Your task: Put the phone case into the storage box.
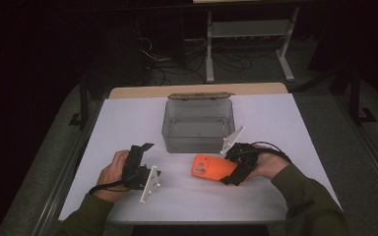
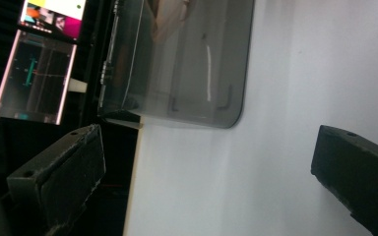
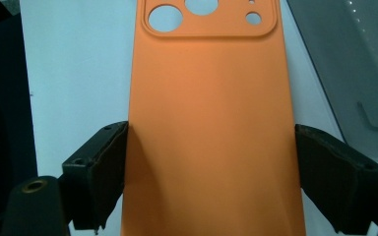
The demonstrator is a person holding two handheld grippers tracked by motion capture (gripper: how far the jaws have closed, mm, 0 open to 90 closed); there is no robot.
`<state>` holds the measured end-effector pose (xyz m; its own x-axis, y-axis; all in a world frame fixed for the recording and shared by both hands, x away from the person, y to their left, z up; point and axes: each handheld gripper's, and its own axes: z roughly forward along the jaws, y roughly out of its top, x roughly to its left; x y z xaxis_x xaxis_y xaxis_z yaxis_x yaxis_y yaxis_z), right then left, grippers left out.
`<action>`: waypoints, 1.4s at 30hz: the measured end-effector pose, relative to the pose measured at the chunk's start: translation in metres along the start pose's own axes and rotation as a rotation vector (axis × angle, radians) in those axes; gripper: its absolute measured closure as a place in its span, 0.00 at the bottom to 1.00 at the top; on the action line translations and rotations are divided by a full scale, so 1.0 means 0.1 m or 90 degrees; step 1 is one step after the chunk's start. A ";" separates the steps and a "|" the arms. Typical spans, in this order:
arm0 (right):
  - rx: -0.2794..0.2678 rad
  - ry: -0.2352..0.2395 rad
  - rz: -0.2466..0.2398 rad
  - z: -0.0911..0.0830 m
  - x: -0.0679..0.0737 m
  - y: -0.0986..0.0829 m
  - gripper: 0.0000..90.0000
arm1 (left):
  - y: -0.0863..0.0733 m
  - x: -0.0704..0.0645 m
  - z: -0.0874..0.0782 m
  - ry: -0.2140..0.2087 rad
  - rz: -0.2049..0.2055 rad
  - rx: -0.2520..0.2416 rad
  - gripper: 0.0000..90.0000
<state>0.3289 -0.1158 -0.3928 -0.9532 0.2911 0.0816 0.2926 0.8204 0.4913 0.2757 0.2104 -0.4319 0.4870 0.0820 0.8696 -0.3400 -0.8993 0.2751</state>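
Jaws on my right gripper (image 3: 211,162) are pressing both long edges of the orange phone case (image 3: 211,123); it is lying at the box's (image 1: 198,129) six o'clock. My left gripper (image 2: 206,172) is gaping wide over bare table (image 2: 295,73).

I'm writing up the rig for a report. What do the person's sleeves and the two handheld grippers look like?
Both sleeves are olive green. The left gripper and right gripper are black, and each carries a pale grey three-cornered plate dotted with small holes. A black cable trails from the left gripper; another loops over the right hand. Up close, the jaws are blocky black pads with scuffed, worn edges.
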 end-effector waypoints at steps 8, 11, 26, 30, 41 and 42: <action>0.000 -0.001 0.002 0.00 -0.01 0.01 0.18 | 0.03 -0.03 0.00 0.031 0.057 0.017 0.00; 0.003 -0.002 0.004 0.00 -0.01 0.02 0.18 | 0.04 -0.04 0.01 0.039 0.073 0.018 0.00; -0.002 -0.004 0.009 -0.02 0.00 0.11 0.18 | 0.17 -0.06 -0.05 0.048 0.078 0.018 0.00; -0.005 -0.004 0.008 -0.02 0.00 0.16 0.18 | 0.21 -0.07 -0.06 0.050 0.079 0.017 0.00; -0.015 -0.006 0.010 0.02 -0.01 0.29 0.18 | 0.29 -0.09 -0.09 0.057 0.091 0.028 0.00; -0.016 -0.006 0.010 0.03 -0.01 0.30 0.18 | 0.31 -0.09 -0.09 0.057 0.091 0.027 0.01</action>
<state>0.3393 -0.0901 -0.3808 -0.9476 0.3091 0.0810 0.3057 0.8029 0.5117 0.2533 0.1863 -0.4276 0.3614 -0.0123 0.9323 -0.3652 -0.9219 0.1294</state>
